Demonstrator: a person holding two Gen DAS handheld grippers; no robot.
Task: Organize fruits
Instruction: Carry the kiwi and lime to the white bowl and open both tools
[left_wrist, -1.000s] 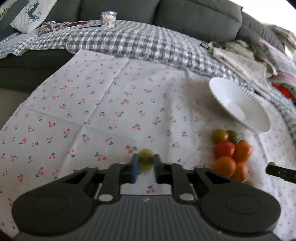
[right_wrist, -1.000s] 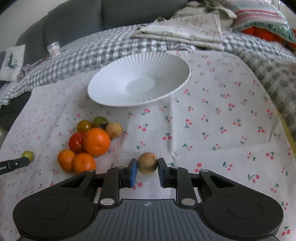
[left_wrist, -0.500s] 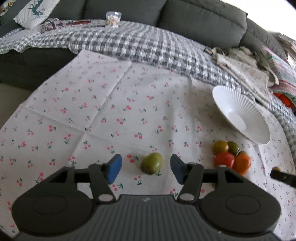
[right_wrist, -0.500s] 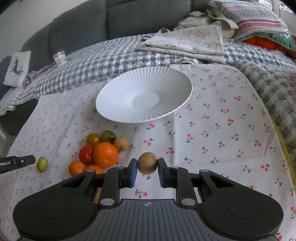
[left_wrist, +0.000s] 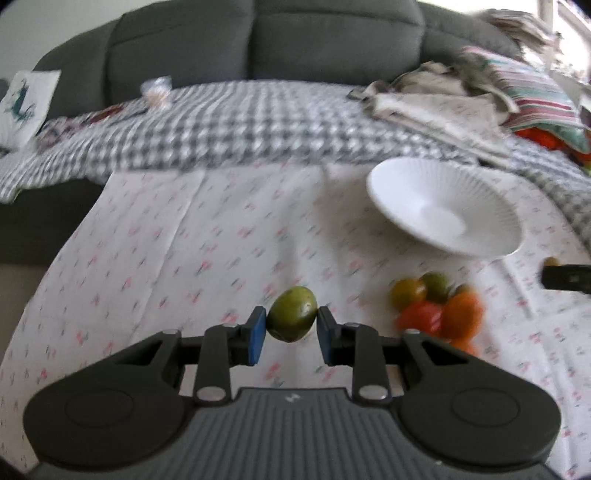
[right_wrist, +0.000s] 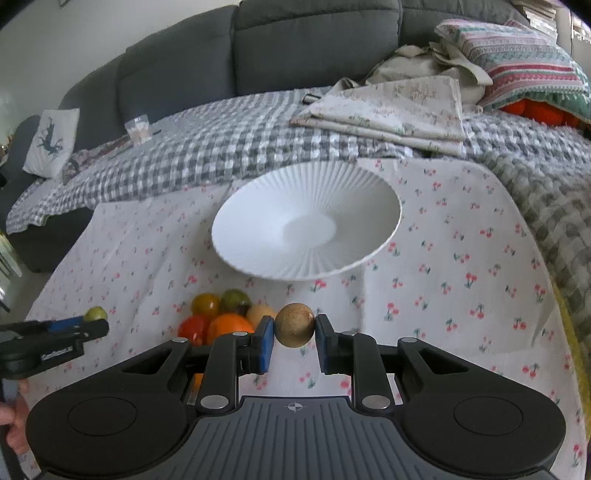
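Note:
My left gripper is shut on a green fruit and holds it above the cherry-print cloth. It also shows in the right wrist view with the green fruit at its tip. My right gripper is shut on a round brown fruit, held in front of the white ribbed plate. The plate holds nothing. A pile of oranges and tomatoes lies on the cloth in front of the plate, also in the right wrist view.
The cloth covers a table in front of a grey sofa. A checked blanket, folded linens and a striped cushion lie behind the plate. A small glass stands at the back left.
My left gripper opened around the green fruit, then shut on it and lifted it, swinging right toward the plate. My right gripper rose with the brown fruit and moved nearer the plate.

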